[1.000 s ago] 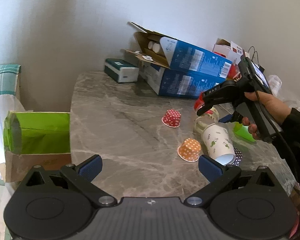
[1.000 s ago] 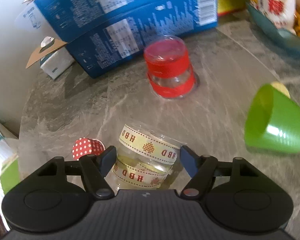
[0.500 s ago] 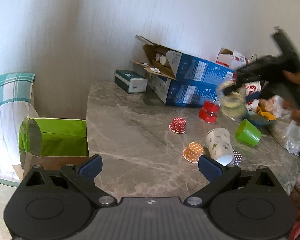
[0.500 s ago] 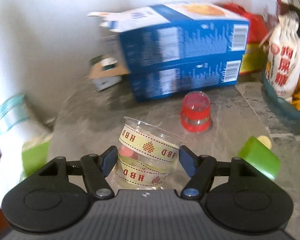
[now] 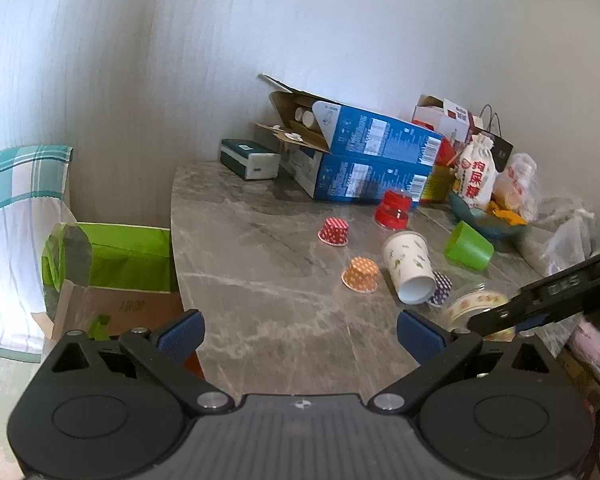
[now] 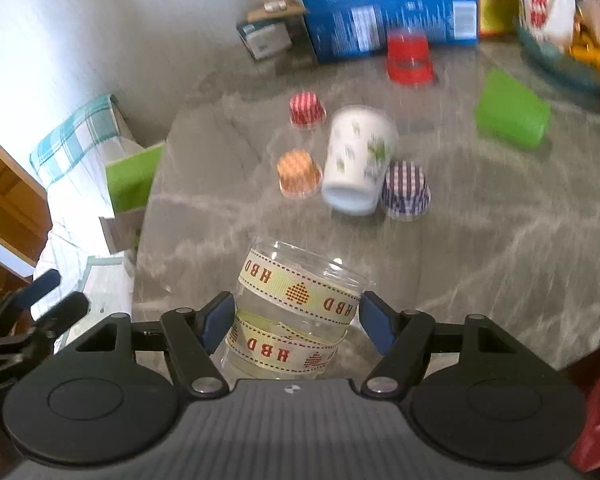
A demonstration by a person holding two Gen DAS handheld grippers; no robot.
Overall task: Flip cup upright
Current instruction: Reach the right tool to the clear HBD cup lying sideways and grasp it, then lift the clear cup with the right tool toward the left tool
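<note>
The right tool (image 6: 296, 322) clamps a clear plastic cup banded with yellow "HBD" ribbon (image 6: 296, 312), mouth facing away, over the near edge of the grey marble counter (image 6: 480, 240). The left tool (image 5: 298, 332) hangs spread apart, holding nothing, before the counter.

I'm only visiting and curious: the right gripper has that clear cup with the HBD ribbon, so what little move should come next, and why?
Probably lower it gently until the base rests on the table, then open. The right gripper has the clear cup between its fingers, rim up and slightly tilted, over a bare patch short of the white cup. Whether it already touches down cannot be told.
</note>
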